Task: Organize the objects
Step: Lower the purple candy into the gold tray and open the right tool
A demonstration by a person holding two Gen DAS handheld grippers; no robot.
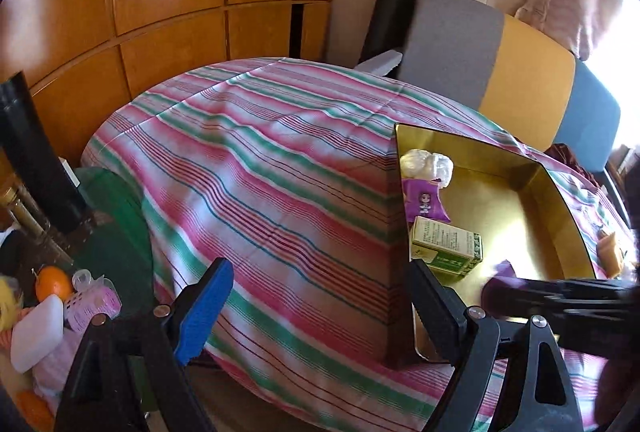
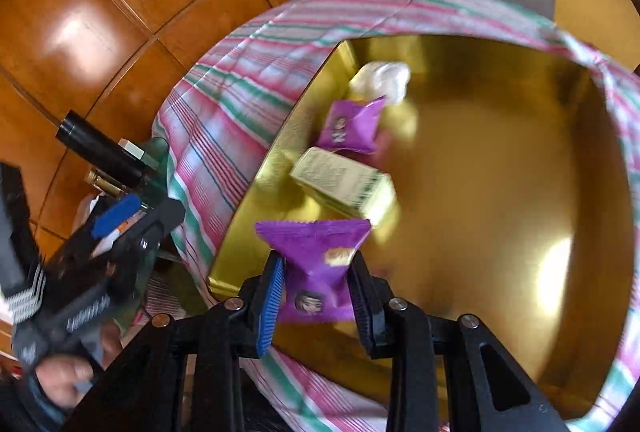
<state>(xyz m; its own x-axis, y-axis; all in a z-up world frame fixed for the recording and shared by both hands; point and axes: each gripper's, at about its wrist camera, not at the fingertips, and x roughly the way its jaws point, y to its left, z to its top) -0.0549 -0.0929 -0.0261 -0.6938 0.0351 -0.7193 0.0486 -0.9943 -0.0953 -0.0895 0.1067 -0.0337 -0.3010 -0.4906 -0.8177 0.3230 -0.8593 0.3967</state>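
Both grippers are built of black plastic links fastened with silver screws; each carries one ribbed blue pad and one black pad on its fingers (image 2: 269,302).

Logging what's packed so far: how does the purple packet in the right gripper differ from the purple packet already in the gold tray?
The held purple packet is pinched between the right gripper's pads above the gold tray; the other purple packet lies loose on the tray floor, between the white bundle and the green box. Both share the same purple wrapper with a cartoon face.
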